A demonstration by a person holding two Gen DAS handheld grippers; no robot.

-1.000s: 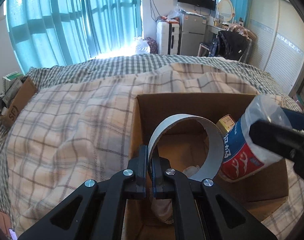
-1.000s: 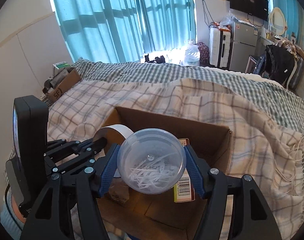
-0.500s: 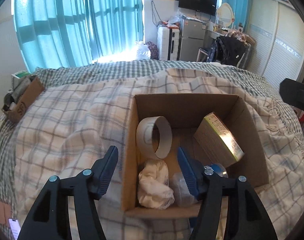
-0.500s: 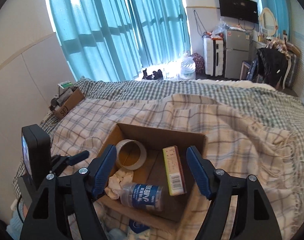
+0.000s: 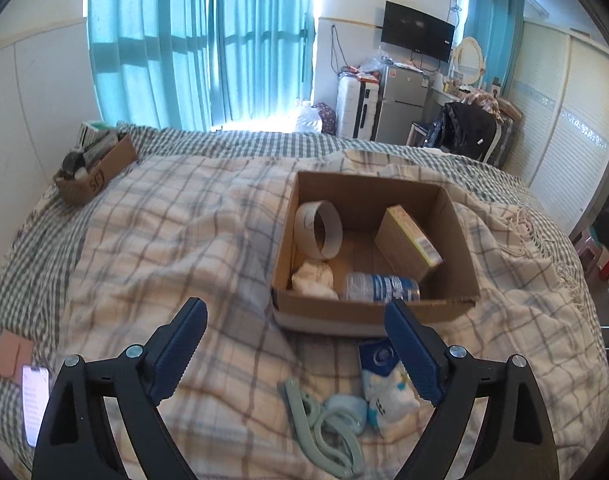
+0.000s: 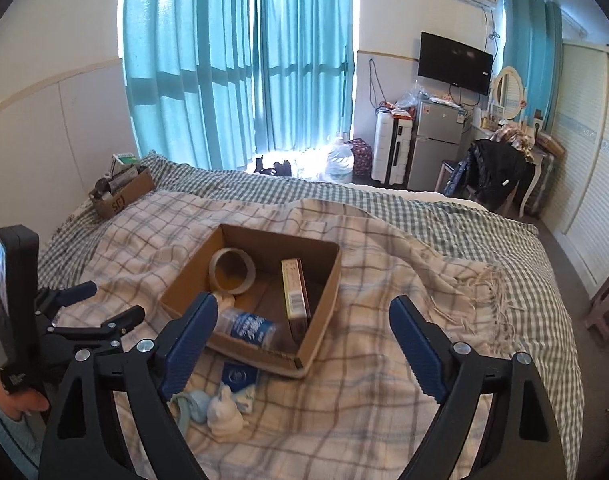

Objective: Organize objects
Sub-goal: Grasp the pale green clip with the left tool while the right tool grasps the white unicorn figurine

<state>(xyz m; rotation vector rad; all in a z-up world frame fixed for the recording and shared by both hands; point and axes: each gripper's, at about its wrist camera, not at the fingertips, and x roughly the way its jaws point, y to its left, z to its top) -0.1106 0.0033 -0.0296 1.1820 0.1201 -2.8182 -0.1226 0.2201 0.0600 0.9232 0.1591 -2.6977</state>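
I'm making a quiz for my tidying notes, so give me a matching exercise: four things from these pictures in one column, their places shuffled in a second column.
Things:
1. tape roll
2. plastic bottle
3. tissue pack
4. phone

Places:
A. on the blanket, just outside the cardboard box
B. lying along the box's near wall
C. far left edge of the bed
D. upright against the box's left wall

Pairs: 1-D, 2-B, 3-A, 4-C

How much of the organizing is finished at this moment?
Done: tape roll, yellow box, bottle and white cloth lie in the cardboard box. In hand: nothing; both tools opening, empty. Left: tissue pack, green hook and white figurine on the blanket.
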